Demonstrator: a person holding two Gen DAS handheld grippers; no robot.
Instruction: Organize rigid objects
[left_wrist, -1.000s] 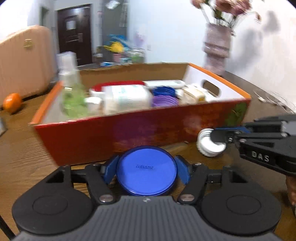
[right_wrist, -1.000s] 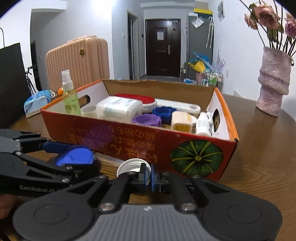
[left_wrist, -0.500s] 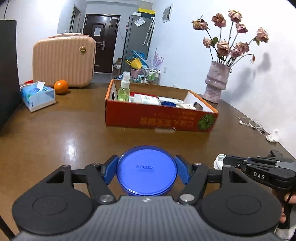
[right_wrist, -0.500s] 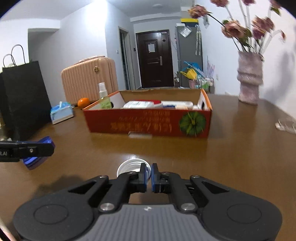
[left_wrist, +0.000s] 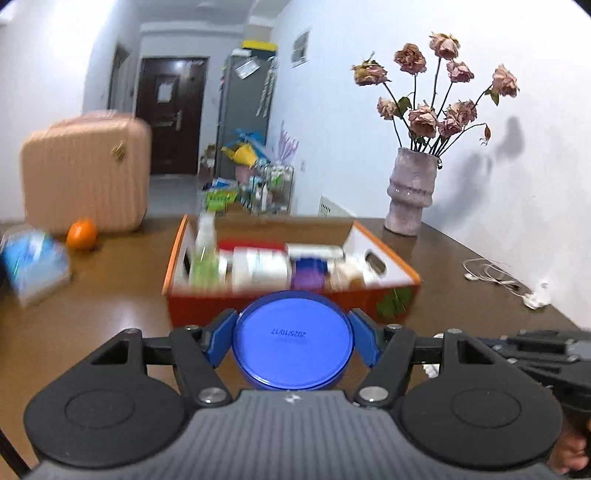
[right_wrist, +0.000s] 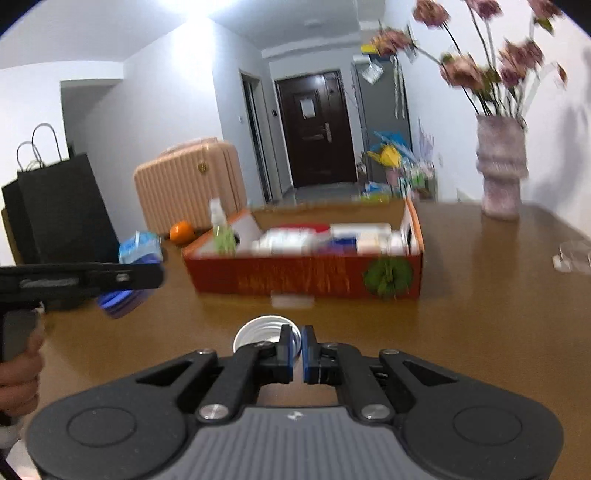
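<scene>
Blue lid (left_wrist: 291, 339) flat, face-up.

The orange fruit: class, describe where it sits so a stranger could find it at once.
Start at the ribbed pink suitcase standing at the far left of the brown wooden table. At its foot lies the small round orange fruit, beside a blue tissue pack. It is the only round, plain orange thing outside the orange cardboard box.

Pink suitcase (left_wrist: 86, 171) stands at table's (left_wrist: 110, 306) far edge w/ an orange (left_wrist: 82, 234) just beside it. Vase (left_wrist: 409, 192) of dried roses sits far right; black paper bag (right_wrist: 61, 210) at left.
</scene>
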